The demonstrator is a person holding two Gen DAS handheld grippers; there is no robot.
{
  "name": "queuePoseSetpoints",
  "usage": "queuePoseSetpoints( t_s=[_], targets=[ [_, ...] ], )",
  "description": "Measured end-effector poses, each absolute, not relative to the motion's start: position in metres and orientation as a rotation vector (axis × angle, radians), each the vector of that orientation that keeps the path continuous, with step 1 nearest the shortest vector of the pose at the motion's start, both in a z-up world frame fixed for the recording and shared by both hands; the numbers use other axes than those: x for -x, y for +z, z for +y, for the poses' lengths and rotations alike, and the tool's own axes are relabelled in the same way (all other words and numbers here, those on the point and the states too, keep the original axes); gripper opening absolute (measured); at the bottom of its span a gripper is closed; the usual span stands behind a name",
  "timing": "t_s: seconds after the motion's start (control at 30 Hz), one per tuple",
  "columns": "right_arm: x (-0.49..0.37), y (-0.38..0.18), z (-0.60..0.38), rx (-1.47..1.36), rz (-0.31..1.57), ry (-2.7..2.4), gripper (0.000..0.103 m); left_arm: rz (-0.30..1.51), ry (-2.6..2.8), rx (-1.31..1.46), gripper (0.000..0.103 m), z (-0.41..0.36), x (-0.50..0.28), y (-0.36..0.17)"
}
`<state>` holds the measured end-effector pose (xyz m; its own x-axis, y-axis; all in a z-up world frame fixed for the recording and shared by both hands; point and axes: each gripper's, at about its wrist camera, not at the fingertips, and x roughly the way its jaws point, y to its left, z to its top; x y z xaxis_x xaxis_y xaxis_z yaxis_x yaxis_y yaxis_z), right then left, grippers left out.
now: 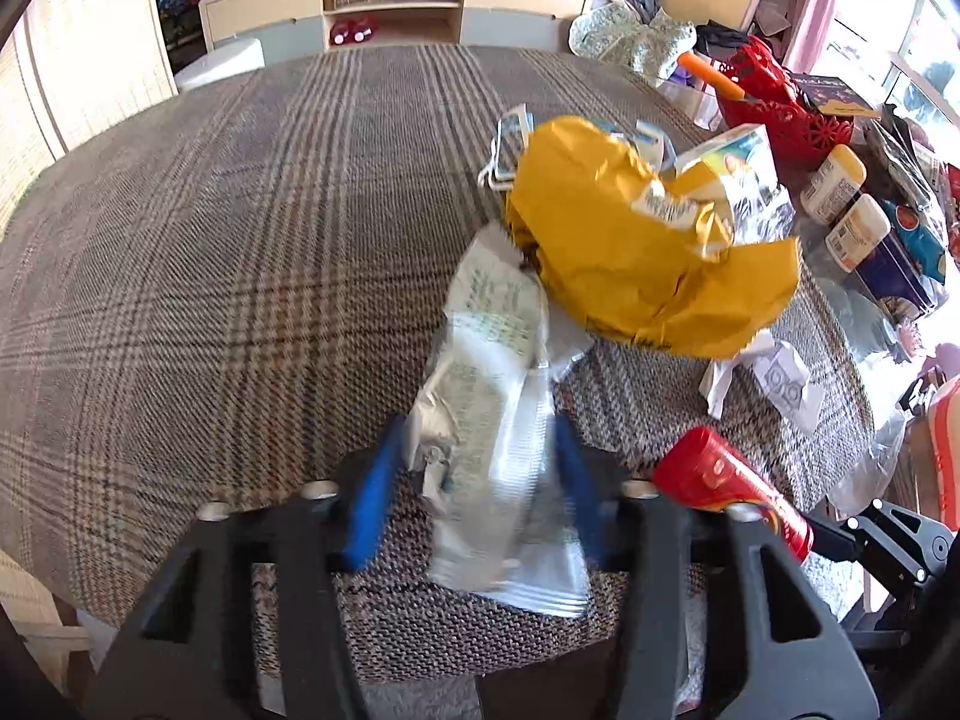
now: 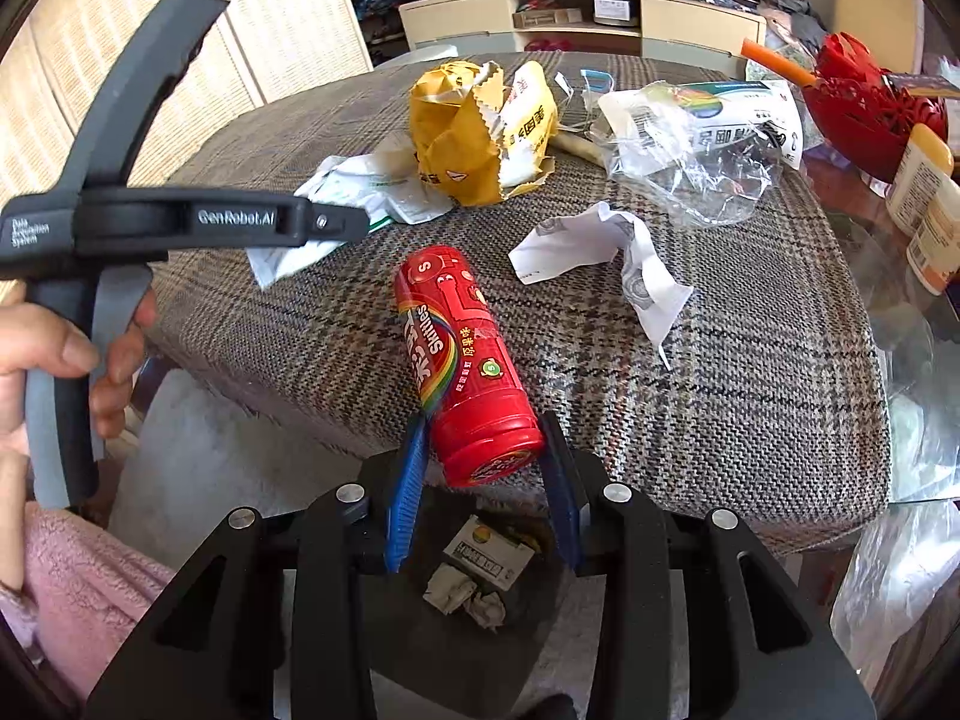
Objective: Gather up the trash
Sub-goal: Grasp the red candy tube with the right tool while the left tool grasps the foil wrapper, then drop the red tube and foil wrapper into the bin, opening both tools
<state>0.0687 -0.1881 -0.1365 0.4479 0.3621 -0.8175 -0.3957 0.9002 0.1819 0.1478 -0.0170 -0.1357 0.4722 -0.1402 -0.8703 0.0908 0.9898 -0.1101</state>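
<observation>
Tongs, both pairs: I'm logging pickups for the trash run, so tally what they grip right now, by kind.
Red candy tube, in right tongs: 1
White-green wrapper, in left tongs: 1
Total: 2

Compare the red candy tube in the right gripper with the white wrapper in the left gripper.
The red candy tube is a rigid, smooth cylinder; the white wrapper is flat, crumpled and limp. The tube is bright red with a rainbow logo; the wrapper is pale with faint green print and a silvery end. The tube is held by its cap end; the wrapper is held around its middle. Both sit between blue gripper pads, over the plaid tablecloth.
</observation>
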Motion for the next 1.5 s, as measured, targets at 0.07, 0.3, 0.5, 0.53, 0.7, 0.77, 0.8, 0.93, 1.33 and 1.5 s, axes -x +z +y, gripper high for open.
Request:
queuePoseSetpoints(
  t_s=[0.07,0.3,0.5,0.53,0.7,0.77,0.8,0.93,1.33,1.5],
  targets=[
    [-0.066,-0.136,-0.191,0.039,1.001,0.458,0.038,1.063,-0.143,0.050,0.031,-0.017,-0.140,-0.138],
    [-0.044,-0.142,-0.190,0.068,1.035,0.402,0.037,1.045,-0.157,0.068,0.022,-0.008,-0.092,-0.139],
    [-0.014,-0.148,-0.195,0.040,1.048,0.373,0.036,1.031,-0.200,0.111,0.018,-0.006,-0.038,-0.140],
    [-0.008,-0.146,-0.194,0.043,1.045,0.373,0.036,1.030,-0.210,0.113,0.018,-0.008,-0.028,-0.140],
    [0.026,-0.156,-0.201,0.022,1.080,0.348,0.036,1.035,-0.287,0.101,0.017,-0.024,0.010,-0.143],
    [0.037,-0.166,-0.203,0.015,1.102,0.339,0.036,1.055,-0.320,0.102,0.017,-0.032,0.022,-0.150],
    [0.042,-0.170,-0.203,0.013,1.112,0.332,0.036,1.070,-0.336,0.106,0.017,-0.036,0.027,-0.155],
    [0.057,-0.191,-0.199,0.020,1.153,0.309,0.036,1.131,-0.362,0.099,0.017,-0.047,0.037,-0.180],
    [0.054,-0.239,-0.193,-0.006,1.238,0.264,0.035,1.272,-0.389,0.102,0.019,-0.064,0.023,-0.244],
    [0.046,-0.244,-0.195,-0.004,1.236,0.260,0.036,1.305,-0.376,0.120,0.037,-0.064,0.013,-0.256]
  ],
)
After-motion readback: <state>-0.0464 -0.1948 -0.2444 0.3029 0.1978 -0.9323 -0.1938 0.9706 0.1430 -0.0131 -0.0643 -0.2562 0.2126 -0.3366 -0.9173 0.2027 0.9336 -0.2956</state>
